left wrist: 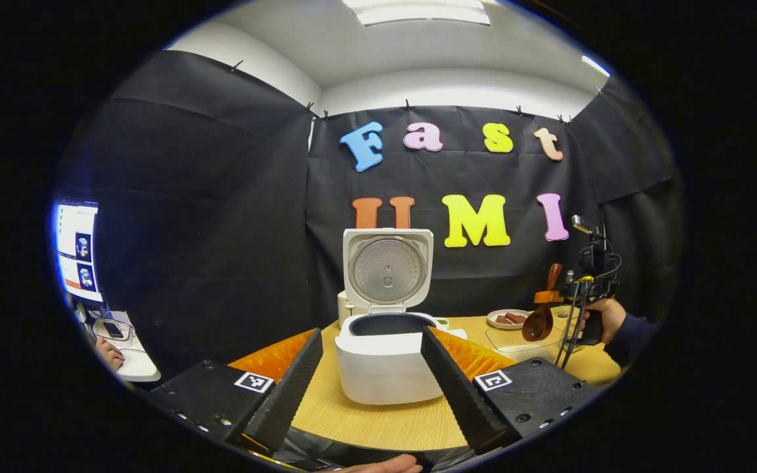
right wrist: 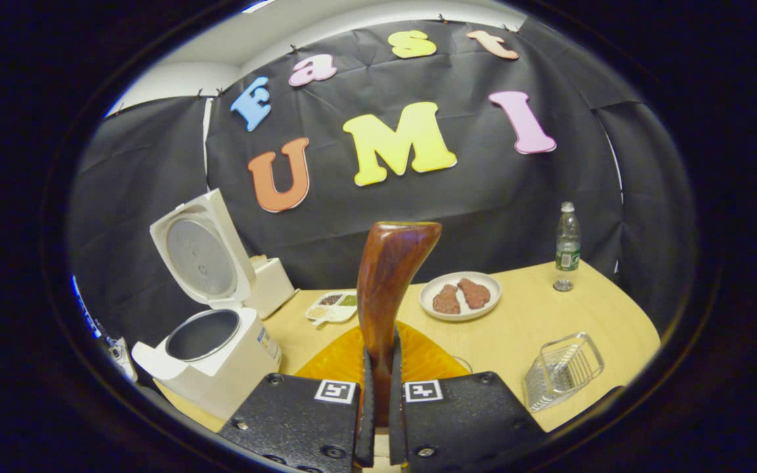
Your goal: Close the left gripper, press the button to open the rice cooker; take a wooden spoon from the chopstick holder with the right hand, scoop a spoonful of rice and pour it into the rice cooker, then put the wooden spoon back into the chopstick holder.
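The white rice cooker (left wrist: 385, 368) stands on the wooden table with its lid (left wrist: 388, 269) raised and its dark inner pot showing. My left gripper (left wrist: 372, 334) is open, its two fingers spread to either side of the cooker's front and short of it. At the right, a hand holds my right gripper (left wrist: 589, 289) above the table, and the wooden spoon (left wrist: 539, 318) hangs from it bowl down. In the right gripper view, my right gripper (right wrist: 382, 355) is shut on the wooden spoon (right wrist: 388, 276), whose handle rises upright; the open rice cooker (right wrist: 211, 358) sits at the lower left.
An orange ribbed mat (right wrist: 345, 358) lies under my right gripper. A plate of meat (right wrist: 460, 295), a small divided dish (right wrist: 332, 305), a water bottle (right wrist: 567, 246) and a wire holder (right wrist: 562, 368) sit on the table. A white box (right wrist: 273, 282) stands behind the cooker. A monitor (left wrist: 79, 249) glows far left.
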A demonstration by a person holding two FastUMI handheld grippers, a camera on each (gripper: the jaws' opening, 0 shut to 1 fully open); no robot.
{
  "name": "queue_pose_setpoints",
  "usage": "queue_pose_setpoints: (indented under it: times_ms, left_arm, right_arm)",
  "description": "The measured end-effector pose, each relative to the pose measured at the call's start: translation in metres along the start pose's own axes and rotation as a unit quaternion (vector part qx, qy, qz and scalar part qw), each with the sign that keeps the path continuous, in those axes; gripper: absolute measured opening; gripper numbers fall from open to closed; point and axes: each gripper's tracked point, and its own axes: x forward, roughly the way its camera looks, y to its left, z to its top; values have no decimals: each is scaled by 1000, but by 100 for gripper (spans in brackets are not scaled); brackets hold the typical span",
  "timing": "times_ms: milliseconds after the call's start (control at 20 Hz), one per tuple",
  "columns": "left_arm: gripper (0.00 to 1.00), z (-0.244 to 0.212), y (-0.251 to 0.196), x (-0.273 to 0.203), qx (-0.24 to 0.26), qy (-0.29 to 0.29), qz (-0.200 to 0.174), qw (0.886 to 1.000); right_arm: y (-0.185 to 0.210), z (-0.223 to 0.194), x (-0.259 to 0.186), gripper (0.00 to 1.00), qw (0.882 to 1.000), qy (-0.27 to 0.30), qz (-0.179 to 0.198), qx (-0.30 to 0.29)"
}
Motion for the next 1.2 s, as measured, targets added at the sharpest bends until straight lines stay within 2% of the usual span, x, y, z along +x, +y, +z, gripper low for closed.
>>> queue_pose_setpoints:
  times_ms: [150,400,550,750,850,1050,1200]
  left_arm:
    - [95,-3,10,6,22,1,28,999]
    - [95,-4,7,2,38,6,37,999]
    - [95,-5,5,0,44,3,41,998]
    - [95,-6,1,2,40,2,39,998]
    - [95,-4,-2,3,40,-3,36,999]
    - [95,-3,-10,0,44,-7,28,999]
    - [95,-3,-14,0,52,-6,25,998]
  right_arm:
    - [-4,-21,13,14,999,3,-30,-10]
    - [-4,-59,34,14,998,18,-67,6]
    - [15,-63,34,14,999,9,-50,16]
    - [38,-77,30,13,999,35,-13,36]
    - [50,-88,33,13,994,67,28,81]
    - [30,-91,38,13,982,106,35,153]
    - [32,-80,34,13,976,98,51,187]
